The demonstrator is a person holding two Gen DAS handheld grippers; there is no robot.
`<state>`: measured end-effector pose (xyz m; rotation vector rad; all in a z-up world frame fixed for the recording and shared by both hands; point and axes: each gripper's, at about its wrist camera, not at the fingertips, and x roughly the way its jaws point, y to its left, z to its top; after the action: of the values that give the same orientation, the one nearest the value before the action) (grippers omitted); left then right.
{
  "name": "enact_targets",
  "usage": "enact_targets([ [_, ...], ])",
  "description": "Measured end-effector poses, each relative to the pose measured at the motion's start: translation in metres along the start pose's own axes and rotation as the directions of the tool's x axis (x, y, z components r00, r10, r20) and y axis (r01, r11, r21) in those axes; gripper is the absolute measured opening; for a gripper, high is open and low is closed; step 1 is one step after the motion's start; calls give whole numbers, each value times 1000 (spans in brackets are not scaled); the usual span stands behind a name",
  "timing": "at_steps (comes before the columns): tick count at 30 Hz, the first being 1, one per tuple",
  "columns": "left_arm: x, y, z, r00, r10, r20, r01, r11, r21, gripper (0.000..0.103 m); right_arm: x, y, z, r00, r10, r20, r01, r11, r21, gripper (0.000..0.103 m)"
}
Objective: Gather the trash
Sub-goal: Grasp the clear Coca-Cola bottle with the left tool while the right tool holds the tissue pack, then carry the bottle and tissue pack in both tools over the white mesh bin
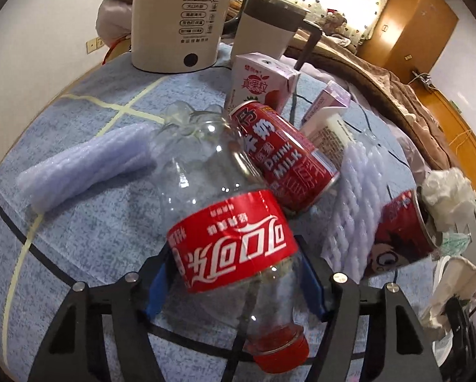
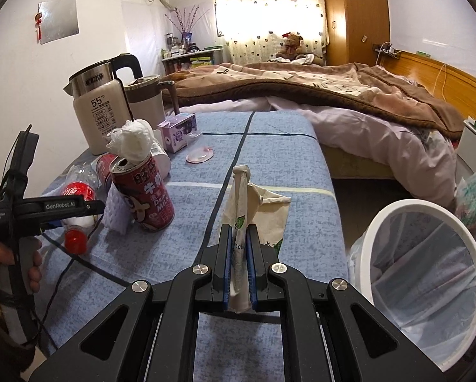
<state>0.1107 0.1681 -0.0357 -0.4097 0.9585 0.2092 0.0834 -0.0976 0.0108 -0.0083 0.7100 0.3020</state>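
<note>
The empty Coca-Cola bottle (image 1: pixel 225 222) lies on the blue-covered table (image 1: pixel 88 254), cap toward the camera, its labelled waist between the blue pads (image 1: pixel 157 289) of the left gripper (image 1: pixel 234 281) – placed there, I judge, for a firm hold on its widest part. Whether the pads already press it is hard to tell, so I call the claw not yet clenched. The right gripper (image 2: pixel 240 265) pinches a crumpled paper wrapper (image 2: pixel 253 210) tight, angled down near the white lined bin (image 2: pixel 429 264) at right – likely its destination
</note>
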Motion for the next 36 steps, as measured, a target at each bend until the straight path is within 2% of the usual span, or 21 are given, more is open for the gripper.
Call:
enact_targets([
  [4,-7,-1,-10,999,-30,12,30,999,29,70,-4,0,-1,1000,-9,7,9,1000,0,9],
  [9,-29,-3,-24,997,-13,72,6,996,87,70,-11,1,-4,1000,-9,17,9,1000,4,9],
  [19,-70,-5,-56,988,-48,144,24,986,167,70,-30,9,-12,999,-14,53,15,1000,-1,9],
  [29,-92,-24,-74,976,-98,196,42,961,273,70,-54,12,-19,992,-71,102,73,997,-23,9],
  [36,-105,-54,-83,962,-155,225,63,927,369,70,-76,4,-21,981,-126,149,130,991,-17,9],
])
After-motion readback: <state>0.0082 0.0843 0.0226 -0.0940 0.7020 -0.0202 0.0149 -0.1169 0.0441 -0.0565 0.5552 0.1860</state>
